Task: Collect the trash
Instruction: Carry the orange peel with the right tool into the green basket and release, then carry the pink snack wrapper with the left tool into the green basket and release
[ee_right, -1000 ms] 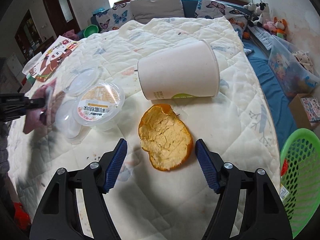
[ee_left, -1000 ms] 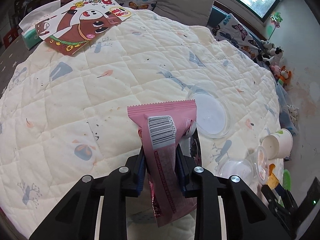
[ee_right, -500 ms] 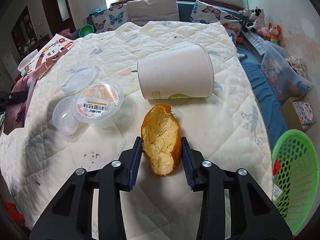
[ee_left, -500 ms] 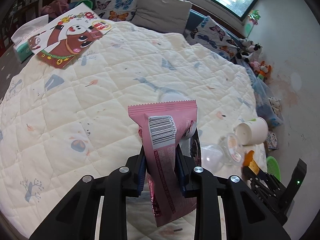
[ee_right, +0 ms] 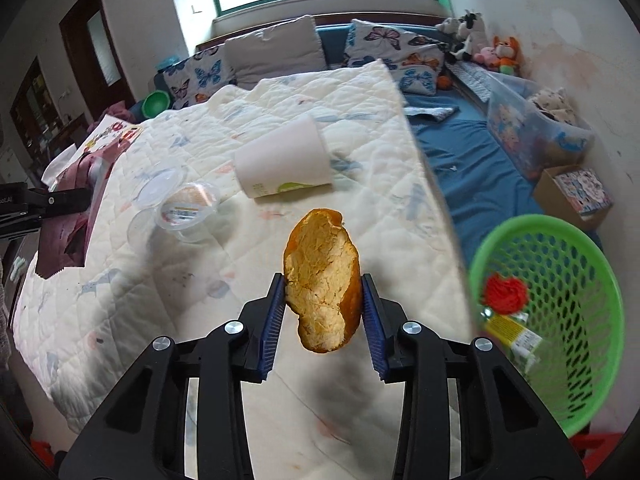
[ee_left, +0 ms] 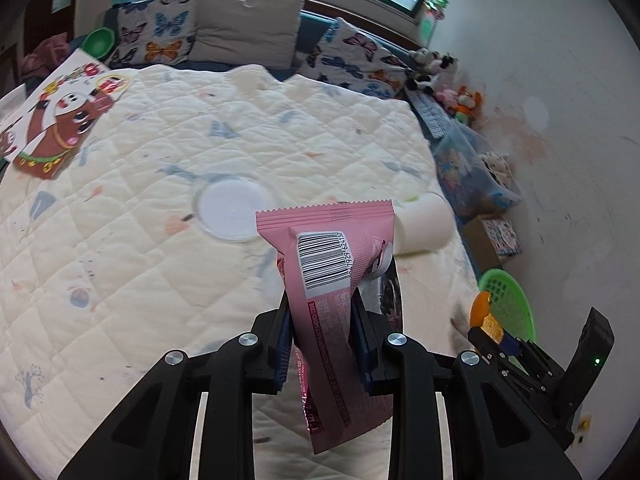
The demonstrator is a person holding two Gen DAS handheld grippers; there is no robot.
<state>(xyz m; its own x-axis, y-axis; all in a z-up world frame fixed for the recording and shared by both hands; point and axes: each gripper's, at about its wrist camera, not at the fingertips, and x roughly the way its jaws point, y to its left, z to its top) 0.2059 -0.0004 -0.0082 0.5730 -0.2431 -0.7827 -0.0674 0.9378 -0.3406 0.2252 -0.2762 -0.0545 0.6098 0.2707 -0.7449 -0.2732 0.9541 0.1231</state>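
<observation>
My left gripper (ee_left: 322, 320) is shut on a pink snack wrapper (ee_left: 332, 280) with a barcode, held above the quilt. My right gripper (ee_right: 323, 300) is shut on a piece of orange peel (ee_right: 322, 276), lifted off the bed. That peel (ee_left: 482, 312) also shows at the lower right of the left wrist view, in front of the green mesh basket (ee_left: 516, 300). The green basket (ee_right: 568, 320) stands on the floor right of the bed with red and yellow trash in it. On the quilt lie a white paper cup (ee_right: 284, 164) on its side, a clear lid (ee_right: 158, 188) and a labelled plastic cup (ee_right: 188, 208).
A picture book (ee_left: 52, 116) lies at the quilt's far left. Pillows (ee_left: 244, 28) and soft toys (ee_left: 456, 96) line the head of the bed. A clear storage box (ee_right: 536, 120) and a cardboard box (ee_right: 576, 196) stand on the floor beyond the basket.
The right gripper closed on the orange peel and lifted it off the quilt toward the basket side. The left gripper rose and swung right with the wrapper still held.
</observation>
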